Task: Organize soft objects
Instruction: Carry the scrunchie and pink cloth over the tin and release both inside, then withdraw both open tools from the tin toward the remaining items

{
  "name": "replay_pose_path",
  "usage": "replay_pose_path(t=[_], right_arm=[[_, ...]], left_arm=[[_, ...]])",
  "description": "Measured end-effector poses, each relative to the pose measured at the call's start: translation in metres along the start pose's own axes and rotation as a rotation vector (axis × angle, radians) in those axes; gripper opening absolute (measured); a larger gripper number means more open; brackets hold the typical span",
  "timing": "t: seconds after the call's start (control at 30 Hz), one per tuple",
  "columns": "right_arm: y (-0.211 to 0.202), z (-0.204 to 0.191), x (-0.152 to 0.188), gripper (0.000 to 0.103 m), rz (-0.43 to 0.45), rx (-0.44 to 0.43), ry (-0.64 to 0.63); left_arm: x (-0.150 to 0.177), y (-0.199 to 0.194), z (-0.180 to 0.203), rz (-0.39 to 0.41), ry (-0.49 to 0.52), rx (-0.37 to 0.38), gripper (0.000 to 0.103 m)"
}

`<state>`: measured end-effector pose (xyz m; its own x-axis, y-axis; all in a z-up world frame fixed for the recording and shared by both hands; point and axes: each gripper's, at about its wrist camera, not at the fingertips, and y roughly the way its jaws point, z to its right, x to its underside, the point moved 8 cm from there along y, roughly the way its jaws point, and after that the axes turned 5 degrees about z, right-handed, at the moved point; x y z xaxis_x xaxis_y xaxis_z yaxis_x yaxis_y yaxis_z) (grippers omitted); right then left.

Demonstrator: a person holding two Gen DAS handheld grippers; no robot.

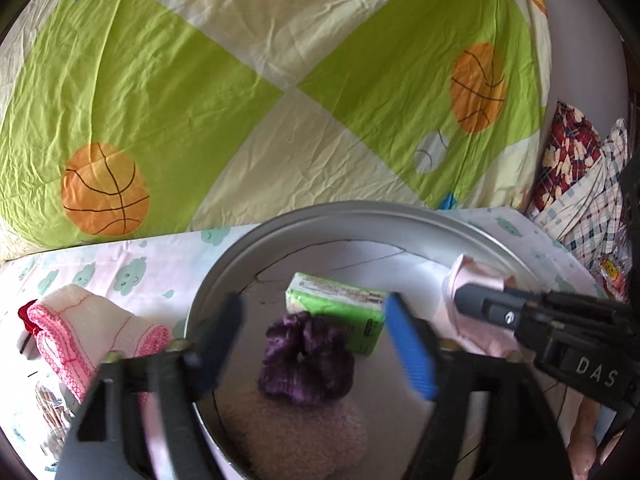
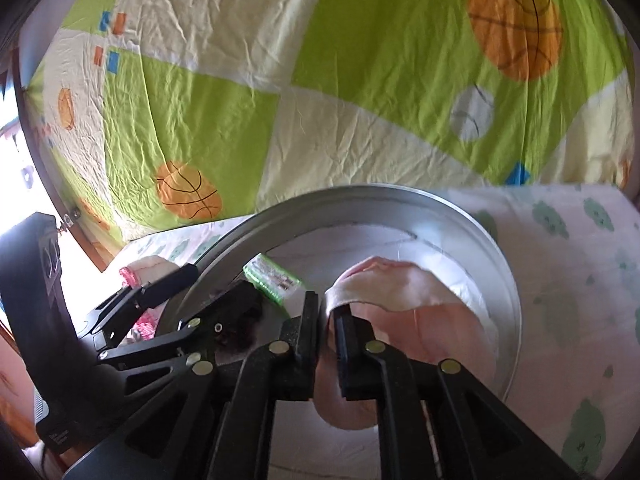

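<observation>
A round metal tin (image 1: 224,276) (image 2: 504,280) lies on a cloud-print sheet. Inside it are a purple scrunchie (image 1: 306,356), a green tissue pack (image 1: 340,308) (image 2: 272,276) and a fuzzy pink puff (image 1: 296,436). My left gripper (image 1: 316,344) is open above the scrunchie, its fingers on either side of it and apart from it. My right gripper (image 2: 328,312) is shut on a pale pink cloth (image 2: 400,292) and holds it over the tin. That cloth (image 1: 472,280) and the right gripper's finger (image 1: 480,306) also show in the left wrist view.
A pink and white knitted item (image 1: 80,328) (image 2: 136,272) lies left of the tin, with a small red thing (image 1: 26,316) beside it. A green and cream basketball quilt (image 1: 240,80) (image 2: 320,80) fills the back. Plaid clothes (image 1: 572,184) are piled at the right.
</observation>
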<state>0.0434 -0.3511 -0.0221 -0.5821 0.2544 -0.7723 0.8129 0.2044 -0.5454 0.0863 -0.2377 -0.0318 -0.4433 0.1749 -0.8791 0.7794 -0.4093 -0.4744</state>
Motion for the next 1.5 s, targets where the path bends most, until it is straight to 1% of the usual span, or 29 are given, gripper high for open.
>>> replay_pose_path(t=[0.03, 0.07, 0.1, 0.13, 0.17, 0.2, 0.23, 0.3, 0.37, 0.43, 0.5, 0.53, 0.63, 0.7, 0.8, 1.0, 1.17, 1.3, 1.43, 1.5], right_arm=[[-0.002, 0.0, 0.0, 0.017, -0.003, -0.012, 0.015], [-0.005, 0.001, -0.001, 0.018, 0.0, -0.025, 0.03], [-0.008, 0.002, -0.002, 0.025, 0.001, -0.037, 0.043], [-0.011, 0.003, -0.002, 0.043, 0.0, -0.05, 0.059], [-0.015, 0.003, -0.003, 0.054, 0.004, -0.062, 0.074], [-0.018, 0.003, -0.005, 0.07, 0.015, -0.069, 0.082], [-0.024, 0.002, -0.007, 0.073, 0.026, -0.073, 0.081], [-0.032, 0.001, -0.012, 0.073, 0.036, -0.07, 0.074], [-0.045, 0.002, -0.018, 0.073, 0.056, -0.087, 0.076], [-0.063, 0.008, -0.029, 0.073, 0.135, -0.091, 0.102], [-0.083, 0.018, -0.042, 0.073, 0.262, -0.103, 0.163], [-0.09, 0.024, -0.045, 0.073, 0.302, -0.102, 0.19], [-0.106, 0.042, -0.049, 0.073, 0.407, -0.046, 0.256], [-0.112, 0.049, -0.051, 0.073, 0.448, -0.024, 0.278], [-0.114, 0.054, -0.052, 0.073, 0.476, 0.006, 0.293], [-0.111, 0.053, -0.053, 0.073, 0.495, 0.104, 0.228], [-0.111, 0.061, -0.048, 0.073, 0.535, 0.188, 0.229], [-0.112, 0.069, -0.041, 0.073, 0.561, 0.269, 0.24], [-0.117, 0.069, -0.034, 0.073, 0.602, 0.366, 0.205], [-0.12, 0.066, -0.032, 0.073, 0.622, 0.393, 0.192]], left_arm=[[-0.001, -0.002, -0.003, 0.014, -0.004, -0.019, 0.101], [-0.003, -0.003, -0.004, 0.024, -0.003, -0.032, 0.103], [-0.003, -0.004, -0.005, 0.025, 0.0, -0.037, 0.103], [-0.003, -0.003, -0.005, 0.021, 0.003, -0.034, 0.103], [-0.002, -0.003, -0.005, 0.016, 0.005, -0.03, 0.103], [-0.003, -0.004, -0.006, 0.016, 0.006, -0.033, 0.103], [-0.003, -0.005, -0.007, 0.02, 0.009, -0.04, 0.103], [-0.005, -0.009, -0.007, 0.028, 0.022, -0.047, 0.103], [-0.007, -0.014, -0.011, 0.044, 0.034, -0.065, 0.103], [-0.009, -0.021, -0.016, 0.063, 0.029, -0.077, 0.103], [-0.012, -0.027, -0.021, 0.08, 0.014, -0.076, 0.103], [-0.013, -0.029, -0.024, 0.084, 0.008, -0.074, 0.103], [-0.014, -0.036, -0.03, 0.098, 0.003, -0.077, 0.103], [-0.012, -0.041, -0.033, 0.116, 0.016, -0.091, 0.103], [-0.008, -0.051, -0.042, 0.142, 0.024, -0.116, 0.103], [-0.002, -0.067, -0.062, 0.176, 0.017, -0.153, 0.103], [0.004, -0.071, -0.077, 0.166, 0.004, -0.17, 0.103], [0.007, -0.076, -0.086, 0.175, 0.004, -0.179, 0.103], [0.01, -0.079, -0.097, 0.176, 0.002, -0.195, 0.103], [0.011, -0.08, -0.102, 0.173, 0.0, -0.202, 0.103]])
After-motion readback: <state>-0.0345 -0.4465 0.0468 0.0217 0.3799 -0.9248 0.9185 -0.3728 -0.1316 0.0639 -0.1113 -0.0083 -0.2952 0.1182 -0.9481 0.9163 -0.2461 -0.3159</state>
